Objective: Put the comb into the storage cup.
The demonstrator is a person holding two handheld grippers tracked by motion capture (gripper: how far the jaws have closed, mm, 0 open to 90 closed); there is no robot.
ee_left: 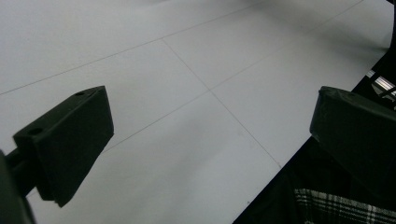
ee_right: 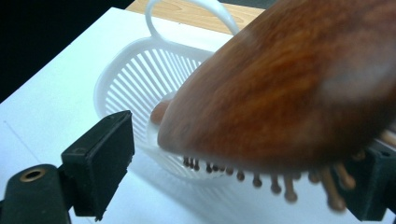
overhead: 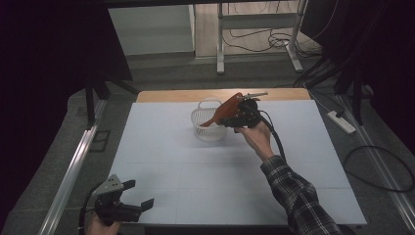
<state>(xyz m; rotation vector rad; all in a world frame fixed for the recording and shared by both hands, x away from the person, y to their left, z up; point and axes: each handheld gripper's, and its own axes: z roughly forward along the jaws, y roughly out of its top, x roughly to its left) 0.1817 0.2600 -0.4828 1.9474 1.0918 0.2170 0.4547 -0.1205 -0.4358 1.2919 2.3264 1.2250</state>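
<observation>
A brown wooden hairbrush (overhead: 226, 108) hangs tilted over a white slatted plastic basket (overhead: 205, 131) at the back middle of the table, its handle dipping into the basket. My right gripper (overhead: 234, 117) is at the brush head. In the right gripper view the blurred brush (ee_right: 289, 84) lies between the jaws with its bristles down, and the left pad stands apart from it; the gripper (ee_right: 236, 172) is open above the basket (ee_right: 119, 74). My left gripper (overhead: 141, 193) rests open at the table's front left corner, nothing between its jaws (ee_left: 210, 135).
The white table top (overhead: 220, 181) ends in a wooden strip (overhead: 171, 94) at the back. A metal rail (overhead: 73, 166) runs along the floor at left. At right a power strip (overhead: 342, 122) and cables lie on the floor.
</observation>
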